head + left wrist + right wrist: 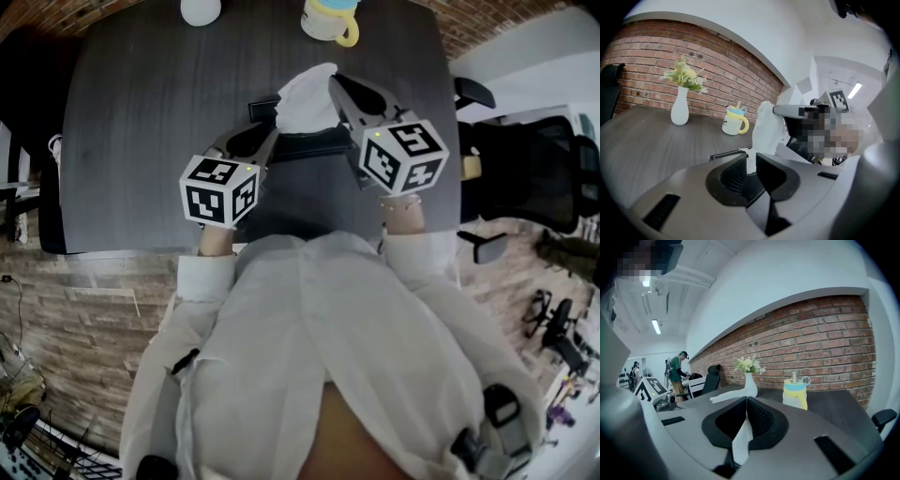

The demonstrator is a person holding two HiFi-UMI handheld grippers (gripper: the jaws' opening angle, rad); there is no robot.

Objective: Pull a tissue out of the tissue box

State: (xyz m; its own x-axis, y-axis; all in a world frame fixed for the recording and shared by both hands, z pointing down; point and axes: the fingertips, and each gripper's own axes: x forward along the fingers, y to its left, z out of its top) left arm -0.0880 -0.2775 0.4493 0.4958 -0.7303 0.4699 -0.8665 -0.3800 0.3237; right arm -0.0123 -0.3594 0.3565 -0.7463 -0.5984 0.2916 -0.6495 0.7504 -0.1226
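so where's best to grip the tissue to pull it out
Its free upper end, pinched from the right, as the right gripper does. The tissue stands upright out of the tissue box, so an upward pull should run along the sheet.

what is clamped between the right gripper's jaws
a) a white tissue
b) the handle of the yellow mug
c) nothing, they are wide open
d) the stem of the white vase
a: in the right gripper view the right gripper has its jaws shut on a strip of white tissue, and the head view shows that tissue standing up from the dark tissue box.
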